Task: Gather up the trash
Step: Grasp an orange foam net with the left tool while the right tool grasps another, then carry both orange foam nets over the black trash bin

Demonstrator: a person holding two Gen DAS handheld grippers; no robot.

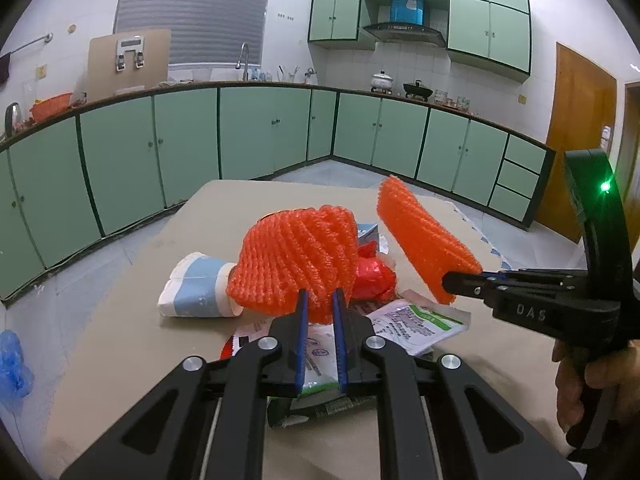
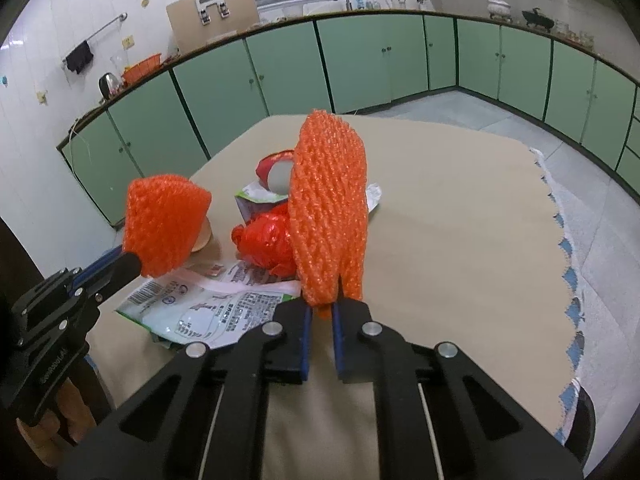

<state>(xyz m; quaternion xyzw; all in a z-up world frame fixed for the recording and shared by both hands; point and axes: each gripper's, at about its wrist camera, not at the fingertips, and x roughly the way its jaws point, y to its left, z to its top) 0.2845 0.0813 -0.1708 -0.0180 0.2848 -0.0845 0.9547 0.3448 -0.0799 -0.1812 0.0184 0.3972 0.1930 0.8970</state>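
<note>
Each gripper holds an orange foam net sleeve above a pile of trash on a beige table (image 2: 460,220). My left gripper (image 1: 320,300) is shut on one orange foam net (image 1: 298,258); it also shows in the right wrist view (image 2: 164,224). My right gripper (image 2: 320,308) is shut on the other orange foam net (image 2: 328,208), seen at the right in the left wrist view (image 1: 424,240). Below lie a paper cup (image 1: 196,290), a red plastic bag (image 2: 266,242) and printed white-green wrappers (image 2: 216,304).
A small carton (image 2: 256,200) and a red-white wrapper (image 2: 276,168) lie behind the pile. Green kitchen cabinets (image 1: 248,132) run along the walls past the table. A blue bag (image 1: 14,364) lies on the floor at left. A wooden door (image 1: 580,140) stands at right.
</note>
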